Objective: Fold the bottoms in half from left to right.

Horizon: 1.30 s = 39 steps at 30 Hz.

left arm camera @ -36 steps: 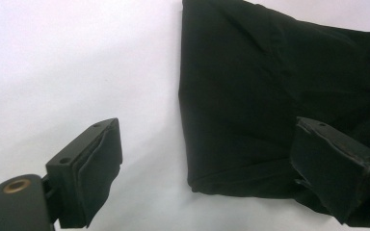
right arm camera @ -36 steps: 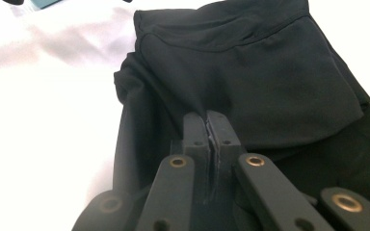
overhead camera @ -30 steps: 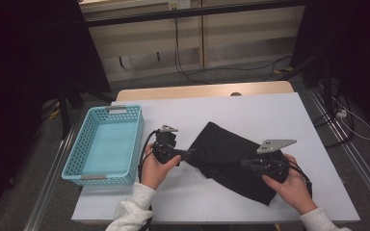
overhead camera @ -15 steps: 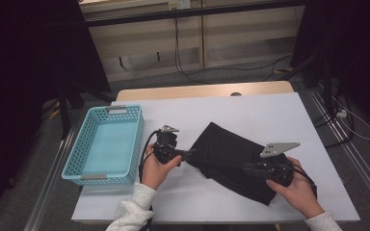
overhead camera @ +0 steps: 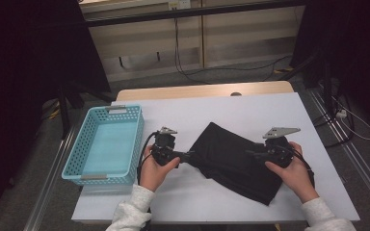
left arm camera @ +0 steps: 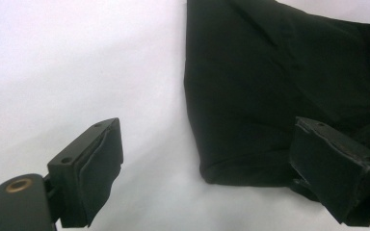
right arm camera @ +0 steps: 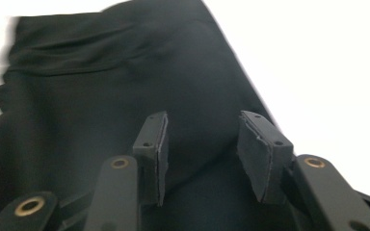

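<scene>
A folded black cloth [overhead camera: 233, 161] lies across the middle of the white table [overhead camera: 183, 115]. My left gripper [overhead camera: 191, 155] rests at the cloth's left corner, held in a hand. In the left gripper view that gripper [left arm camera: 212, 168] is wide open, and the cloth's corner [left arm camera: 270, 96] lies on the table between its jaws with no pad pressing on it. My right gripper [overhead camera: 250, 153] sits over the cloth's right part. Its jaws [right arm camera: 209, 154] have just been opening; the cloth [right arm camera: 125, 82] lies flat beneath them and nothing is pinched.
A light blue plastic basket [overhead camera: 138, 144] stands on the table's left side, close to my left hand. The table's near edge runs just under both forearms. Dark stands and cables sit on the floor beyond the far edge.
The right hand and its gripper have moved away from the person, farther up over the cloth. The left hand and the cloth have stayed put.
</scene>
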Each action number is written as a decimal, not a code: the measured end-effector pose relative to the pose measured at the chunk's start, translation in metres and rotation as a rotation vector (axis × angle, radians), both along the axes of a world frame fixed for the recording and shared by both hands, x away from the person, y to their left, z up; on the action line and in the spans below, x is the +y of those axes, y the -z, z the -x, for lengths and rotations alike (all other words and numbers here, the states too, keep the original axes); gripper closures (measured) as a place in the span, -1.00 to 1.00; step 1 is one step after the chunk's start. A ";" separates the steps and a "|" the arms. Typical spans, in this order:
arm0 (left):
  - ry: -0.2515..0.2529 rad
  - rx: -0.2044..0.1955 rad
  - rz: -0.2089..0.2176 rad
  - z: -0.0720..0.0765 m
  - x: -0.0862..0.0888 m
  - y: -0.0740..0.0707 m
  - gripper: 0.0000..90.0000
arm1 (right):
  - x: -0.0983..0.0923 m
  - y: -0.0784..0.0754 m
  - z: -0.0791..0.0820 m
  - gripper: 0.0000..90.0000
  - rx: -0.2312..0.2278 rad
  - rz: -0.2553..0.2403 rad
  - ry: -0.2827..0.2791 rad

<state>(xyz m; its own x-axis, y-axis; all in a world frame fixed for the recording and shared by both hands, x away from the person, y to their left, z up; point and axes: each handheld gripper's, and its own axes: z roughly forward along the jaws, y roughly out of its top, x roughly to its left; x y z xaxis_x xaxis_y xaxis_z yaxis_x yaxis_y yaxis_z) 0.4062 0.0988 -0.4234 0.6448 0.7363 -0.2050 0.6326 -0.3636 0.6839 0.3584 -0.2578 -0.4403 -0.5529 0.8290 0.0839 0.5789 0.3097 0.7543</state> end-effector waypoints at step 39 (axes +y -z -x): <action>0.006 -0.006 0.015 0.002 0.003 -0.005 -0.74 | -0.004 -0.014 -0.005 0.85 0.043 -0.094 0.011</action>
<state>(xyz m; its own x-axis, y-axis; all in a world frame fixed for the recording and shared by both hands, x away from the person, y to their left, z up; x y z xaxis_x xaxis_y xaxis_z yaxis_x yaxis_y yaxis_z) 0.4043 0.1018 -0.4184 0.6506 0.7292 -0.2122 0.6259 -0.3567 0.6935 0.3631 -0.2615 -0.4263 -0.5383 0.8222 0.1851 0.6141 0.2322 0.7543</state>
